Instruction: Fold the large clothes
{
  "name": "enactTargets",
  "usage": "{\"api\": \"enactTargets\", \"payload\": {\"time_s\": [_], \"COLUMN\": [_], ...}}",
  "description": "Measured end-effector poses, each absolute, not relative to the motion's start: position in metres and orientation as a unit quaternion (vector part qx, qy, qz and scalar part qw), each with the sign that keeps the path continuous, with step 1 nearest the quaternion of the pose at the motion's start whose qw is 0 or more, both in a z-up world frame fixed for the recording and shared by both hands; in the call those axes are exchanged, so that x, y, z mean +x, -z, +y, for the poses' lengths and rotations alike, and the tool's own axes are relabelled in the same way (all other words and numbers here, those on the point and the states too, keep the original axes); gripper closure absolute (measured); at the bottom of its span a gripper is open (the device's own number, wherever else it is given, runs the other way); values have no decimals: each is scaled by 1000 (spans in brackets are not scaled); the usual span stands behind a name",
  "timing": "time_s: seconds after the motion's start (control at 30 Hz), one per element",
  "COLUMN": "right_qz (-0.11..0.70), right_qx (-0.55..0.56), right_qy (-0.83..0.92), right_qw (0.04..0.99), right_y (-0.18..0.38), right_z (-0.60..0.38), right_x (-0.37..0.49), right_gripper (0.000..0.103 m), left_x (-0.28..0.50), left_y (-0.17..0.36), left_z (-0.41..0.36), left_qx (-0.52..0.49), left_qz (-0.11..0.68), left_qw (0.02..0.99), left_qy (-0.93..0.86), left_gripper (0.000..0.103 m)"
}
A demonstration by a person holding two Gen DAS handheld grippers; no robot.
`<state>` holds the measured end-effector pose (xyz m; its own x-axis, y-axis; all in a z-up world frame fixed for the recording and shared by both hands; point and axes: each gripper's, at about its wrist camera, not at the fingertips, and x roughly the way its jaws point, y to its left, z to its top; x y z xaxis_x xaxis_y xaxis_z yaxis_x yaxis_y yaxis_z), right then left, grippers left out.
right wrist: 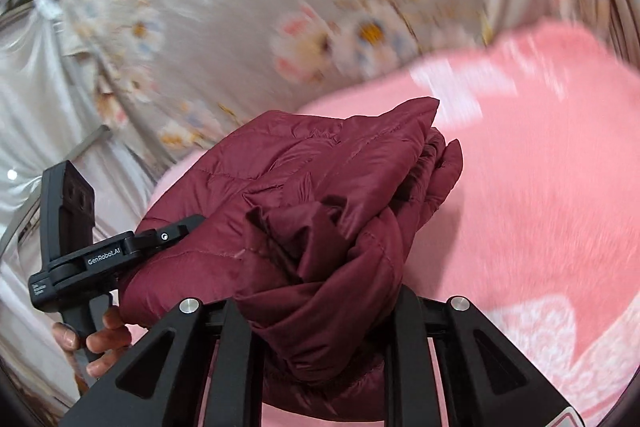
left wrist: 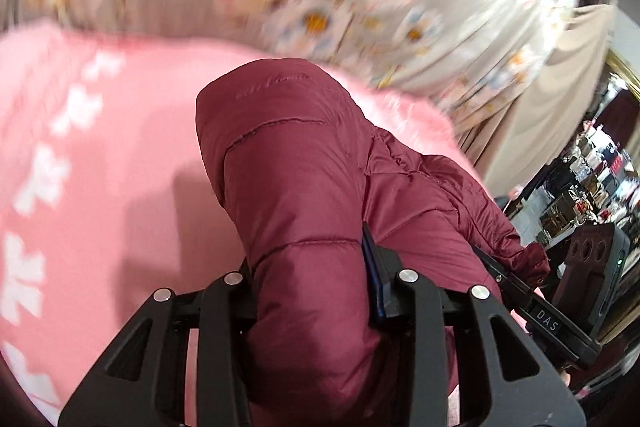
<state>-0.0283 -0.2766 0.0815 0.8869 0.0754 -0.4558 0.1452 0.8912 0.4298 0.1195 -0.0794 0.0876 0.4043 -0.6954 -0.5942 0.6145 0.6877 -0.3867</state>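
Note:
A maroon quilted puffer jacket (left wrist: pixel 304 179) is bunched into a thick folded bundle and held up above a pink blanket (left wrist: pixel 100 187). My left gripper (left wrist: pixel 316 291) is shut on one end of the bundle, with padded fabric filling the space between its fingers. My right gripper (right wrist: pixel 320 323) is shut on the other end of the jacket (right wrist: pixel 320 195), where loose folds spill over the jaws. The right gripper's body (left wrist: pixel 540 315) shows at the right in the left wrist view. The left gripper (right wrist: pixel 92 259) and the hand holding it show at the left in the right wrist view.
The pink blanket (right wrist: pixel 540 187) with white bow shapes covers the bed below. A grey floral sheet (right wrist: pixel 240 7) hangs behind it. A beige curtain (left wrist: pixel 560 99) and cluttered shelves (left wrist: pixel 600 179) lie at the right in the left wrist view. The background is motion-blurred.

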Motion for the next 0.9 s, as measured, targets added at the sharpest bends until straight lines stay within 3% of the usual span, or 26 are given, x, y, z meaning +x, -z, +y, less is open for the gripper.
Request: {"api": "enactTargets", "payload": {"time_s": [0.27, 0.47, 0.7, 0.9], "right_qz": [83, 25, 40, 117], "right_qx": [118, 74, 50, 60], "right_qy": [0, -23, -31, -23], "right_qw": [989, 997, 997, 991], "right_y": [-185, -229, -203, -125], "right_z": [-209, -171, -145, -150], "right_x": [-45, -22, 44, 117], "right_gripper": [87, 87, 87, 87], "left_x": [79, 81, 139, 209], "left_y": [-202, -243, -224, -145], "left_z": [-23, 15, 48, 43], "left_qx": [-18, -5, -2, 20], "left_qz": [191, 71, 70, 125], "left_qw": [895, 920, 923, 922], "left_qy": [402, 384, 379, 366], "left_gripper": [68, 67, 67, 67]}}
